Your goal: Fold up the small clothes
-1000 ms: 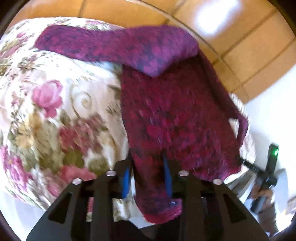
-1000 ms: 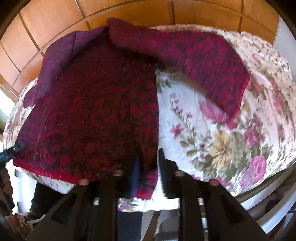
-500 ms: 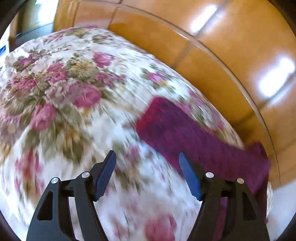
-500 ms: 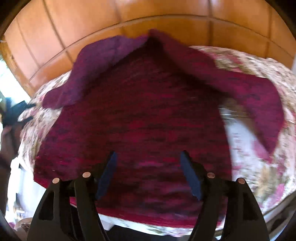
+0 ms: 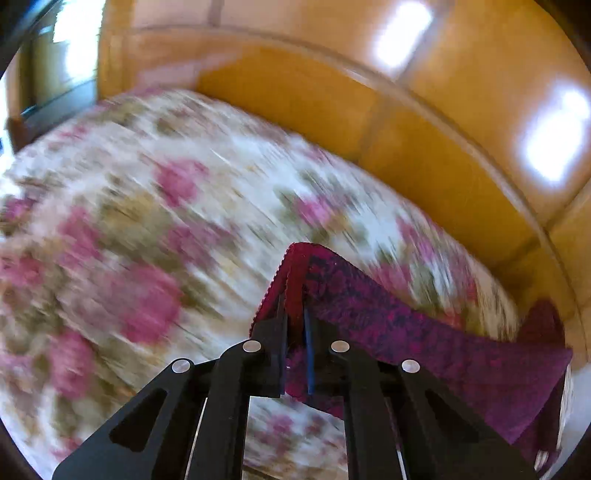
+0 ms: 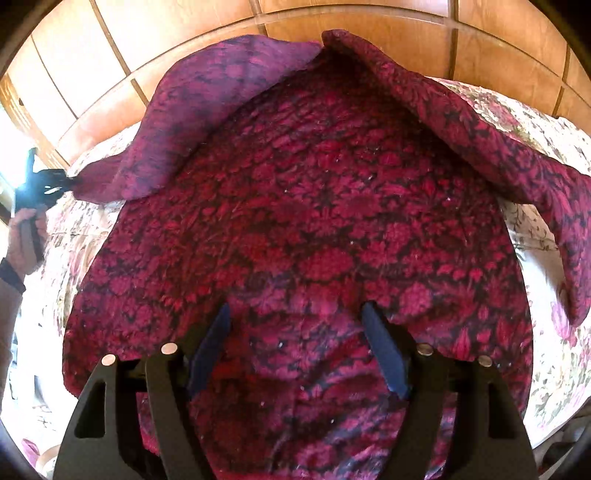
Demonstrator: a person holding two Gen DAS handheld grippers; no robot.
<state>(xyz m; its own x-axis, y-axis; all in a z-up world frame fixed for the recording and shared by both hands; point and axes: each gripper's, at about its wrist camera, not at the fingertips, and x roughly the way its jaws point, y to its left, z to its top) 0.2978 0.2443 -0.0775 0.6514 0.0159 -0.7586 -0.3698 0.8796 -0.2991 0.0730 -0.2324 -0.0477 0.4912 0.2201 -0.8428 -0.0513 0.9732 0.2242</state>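
A dark red patterned knit sweater [image 6: 314,221] lies flat on a floral cloth [image 6: 546,369], sleeves spread to both sides. My right gripper [image 6: 295,332] is open and hovers over the sweater's lower body, holding nothing. My left gripper [image 5: 295,314] is shut on the cuff end of the left sleeve [image 5: 388,325] and holds it just above the floral cloth [image 5: 147,240]. In the right wrist view the left gripper [image 6: 40,184] shows at the far left at the tip of that sleeve [image 6: 192,118]. The left wrist view is motion-blurred.
Orange wooden panelling [image 6: 351,22] runs behind the surface; it also shows in the left wrist view [image 5: 424,147]. The floral cloth drops off at the near and right edges. The person's hand [image 6: 22,240] holding the left gripper is at the left.
Both grippers let go of the sweater's bottom hem and opened. The left gripper moved out to the left sleeve's end and has now shut on it. The right gripper stays open over the body.
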